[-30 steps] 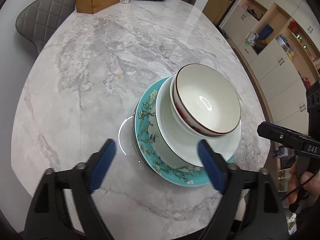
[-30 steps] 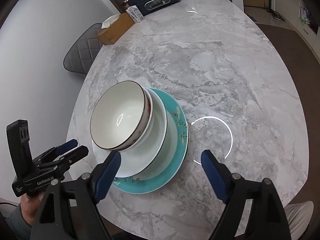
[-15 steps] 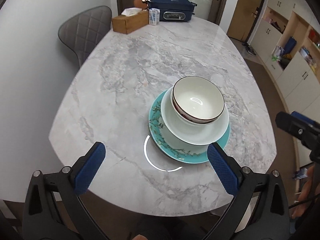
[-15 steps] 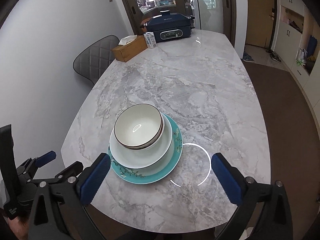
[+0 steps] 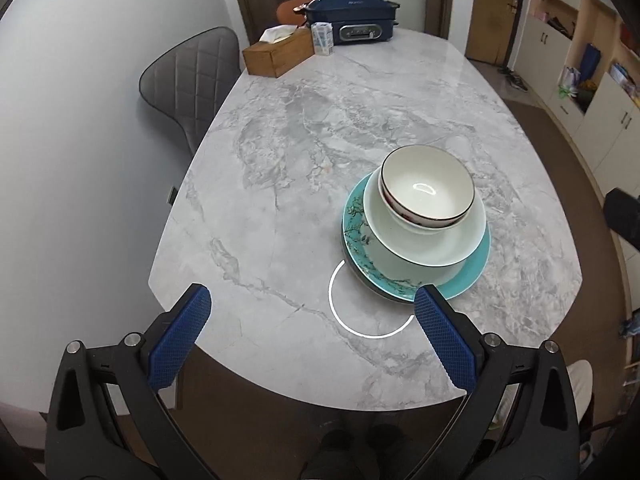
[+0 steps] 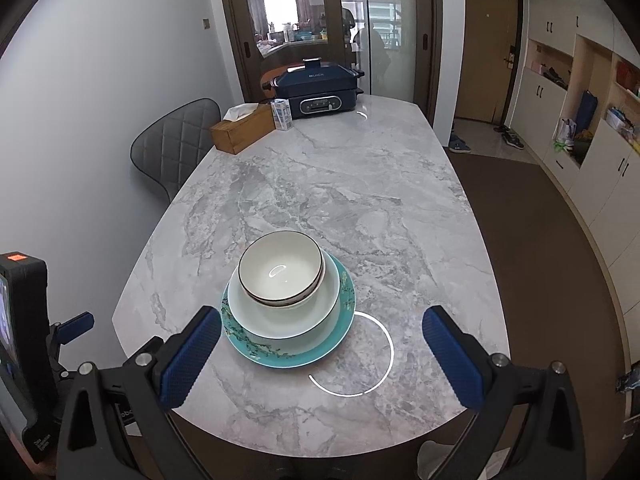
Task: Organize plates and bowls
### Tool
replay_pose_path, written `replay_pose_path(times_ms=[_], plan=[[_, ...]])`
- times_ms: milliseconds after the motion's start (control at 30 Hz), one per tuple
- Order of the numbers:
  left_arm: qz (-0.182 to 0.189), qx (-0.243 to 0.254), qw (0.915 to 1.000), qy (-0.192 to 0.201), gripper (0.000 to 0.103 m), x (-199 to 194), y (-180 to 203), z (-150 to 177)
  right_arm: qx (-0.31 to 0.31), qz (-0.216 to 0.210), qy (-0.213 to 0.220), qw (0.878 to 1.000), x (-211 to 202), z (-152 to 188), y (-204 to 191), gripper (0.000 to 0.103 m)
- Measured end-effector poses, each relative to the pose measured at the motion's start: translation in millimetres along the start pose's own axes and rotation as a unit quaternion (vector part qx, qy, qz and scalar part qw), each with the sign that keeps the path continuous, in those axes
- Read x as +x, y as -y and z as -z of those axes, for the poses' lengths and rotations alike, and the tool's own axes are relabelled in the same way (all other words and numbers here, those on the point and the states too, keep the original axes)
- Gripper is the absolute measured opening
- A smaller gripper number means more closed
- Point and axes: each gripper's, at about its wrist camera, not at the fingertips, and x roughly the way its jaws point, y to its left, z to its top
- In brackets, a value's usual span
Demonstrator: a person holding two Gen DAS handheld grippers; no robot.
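Note:
A stack stands near the front of the marble table: a teal floral plate at the bottom, a white plate on it, and a dark-rimmed white bowl on top. The stack also shows in the right wrist view, with the teal plate, white plate and bowl. My left gripper is open and empty, held back above the table's front edge. My right gripper is open and empty, also back from the stack. The left gripper shows at the left in the right wrist view.
At the table's far end stand a wooden tissue box, a small carton and a dark blue cooker. A grey quilted chair is at the left. Cabinets and shelves line the right wall.
Both grippers have pulled back and up from the stack, which now looks smaller and farther. The stack has not moved. Both stay open.

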Motion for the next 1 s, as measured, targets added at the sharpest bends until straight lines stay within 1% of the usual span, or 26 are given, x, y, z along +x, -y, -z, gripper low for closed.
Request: replay_pose_path(times_ms=[67,133,167,300,467,567,767,900,1000], plan=[[0.013,0.005,0.9999,0.009,0.102,-7.3,-5.4,-0.1,0.004,0.0,0.001,1.0,-4.0,2.6,-6.4,0.103],[0.01,0.007,0.9998,0.015,0.102,-11.9,-9.3,0.3,0.006,0.001,0.003,1.0,-7.0,3.7,-12.4,0.103],[0.015,0.007,0.9997,0.015,0.102,-14.6,-11.3,1.5,0.005,0.003,0.006,1.0,-9.5,4.0,-15.8,0.103],[0.025,-0.002,0.9996,0.014,0.102,-24.5,-16.9,5.2,-0.005,0.01,0.011,1.0,-18.0,4.2,-27.6,0.103],[0.036,-0.016,0.9988,0.03,0.102,-47.5,-25.0,2.1,-0.013,0.011,0.016,1.0,-29.7,5.7,-36.0,0.103],[0.036,-0.022,0.9985,0.035,0.102,-63.8,-25.6,-0.5,-0.014,0.017,0.017,1.0,-38.0,5.0,-37.6,0.103],[0.038,-0.035,0.9974,0.05,0.102,-96.8,-25.7,-7.0,-0.016,0.006,0.021,1.0,-57.7,2.6,-39.1,0.103],[0.038,-0.04,0.9963,0.066,0.102,-115.6,-24.0,-11.8,-0.026,0.016,0.037,0.999,-73.6,-0.8,-41.4,0.103],[0.035,-0.045,0.9962,0.065,0.102,-121.4,-23.6,-13.7,-0.024,0.02,0.037,0.999,-78.6,-3.2,-38.1,0.103]])
